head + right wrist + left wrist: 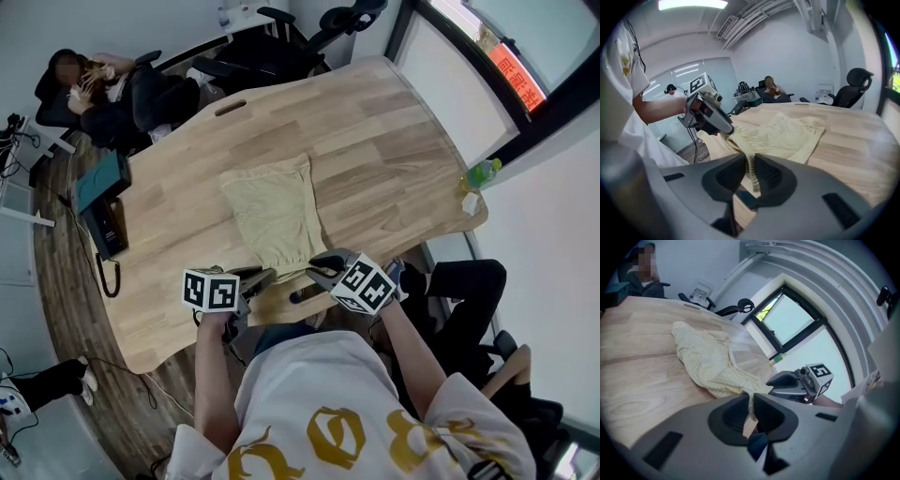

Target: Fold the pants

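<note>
White T-shirt with gold print (319, 403), worn by the person holding the tools, fills the lower head view. Just beyond it, the left gripper (266, 276) and the right gripper (313, 269) sit side by side at the near edge of the light wooden table (394, 131), each with its marker cube toward the person. The pale yellow checked fabric pants (272, 211) lie near the middle of the table. Their far part rests flat on the wood, and their near edge is raised off the surface.

In the left gripper view, the jaws of the left gripper (751, 398) are pressed together on a fold of that near edge. The right gripper view shows the right gripper (751, 160) pinching the cloth the same way. The fabric sags between the two grips. A green bottle (483, 172) stands at the table's right edge, well apart from the pants.
</note>
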Motion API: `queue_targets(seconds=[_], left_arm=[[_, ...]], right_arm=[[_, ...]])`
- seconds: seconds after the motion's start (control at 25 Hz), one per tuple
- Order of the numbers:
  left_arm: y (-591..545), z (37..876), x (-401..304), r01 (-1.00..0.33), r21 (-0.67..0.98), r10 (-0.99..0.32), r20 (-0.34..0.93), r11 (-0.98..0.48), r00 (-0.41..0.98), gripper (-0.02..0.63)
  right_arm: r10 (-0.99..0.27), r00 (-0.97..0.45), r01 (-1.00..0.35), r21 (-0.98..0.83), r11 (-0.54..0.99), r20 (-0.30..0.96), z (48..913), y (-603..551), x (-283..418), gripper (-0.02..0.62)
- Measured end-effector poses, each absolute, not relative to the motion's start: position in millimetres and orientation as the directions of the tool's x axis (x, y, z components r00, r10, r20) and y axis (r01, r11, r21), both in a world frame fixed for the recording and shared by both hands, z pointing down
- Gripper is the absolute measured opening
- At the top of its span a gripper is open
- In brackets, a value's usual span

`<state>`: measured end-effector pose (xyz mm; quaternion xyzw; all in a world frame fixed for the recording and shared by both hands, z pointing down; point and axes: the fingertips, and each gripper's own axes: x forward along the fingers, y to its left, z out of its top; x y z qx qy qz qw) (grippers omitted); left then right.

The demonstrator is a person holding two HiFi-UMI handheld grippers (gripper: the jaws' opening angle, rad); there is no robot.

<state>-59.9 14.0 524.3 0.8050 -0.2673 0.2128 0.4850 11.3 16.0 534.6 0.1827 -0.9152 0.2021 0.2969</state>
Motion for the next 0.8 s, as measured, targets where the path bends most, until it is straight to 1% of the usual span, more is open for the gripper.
queue_targets(seconds=[0.2, 0.52, 0.8], left_arm=[[16.4, 503.2, -62.8, -0.596, 0.676, -0.205, 0.57, -0.433, 0.796, 0.04], [-7.5, 478.7, -65.7, -0.599, 0.631, -0.219, 0.576, -0.493, 0.788, 0.04], [-48.5, 472.6, -69.6, -0.607, 0.613, -0.223, 0.587, -0.505, 0.778, 0.041]], right_arm=[[-0.229, -0.766, -0.473, -0.285, 0.833, 0.6, 510.1, 16.4, 9.0, 0.057], [-0.249, -0.772, -0.485, -0.289, 0.825, 0.585, 483.7, -10.8, 4.2, 0.055], [-0.263, -0.763, -0.486, -0.255, 0.836, 0.591, 479.0, -54.4, -0.6, 0.054]])
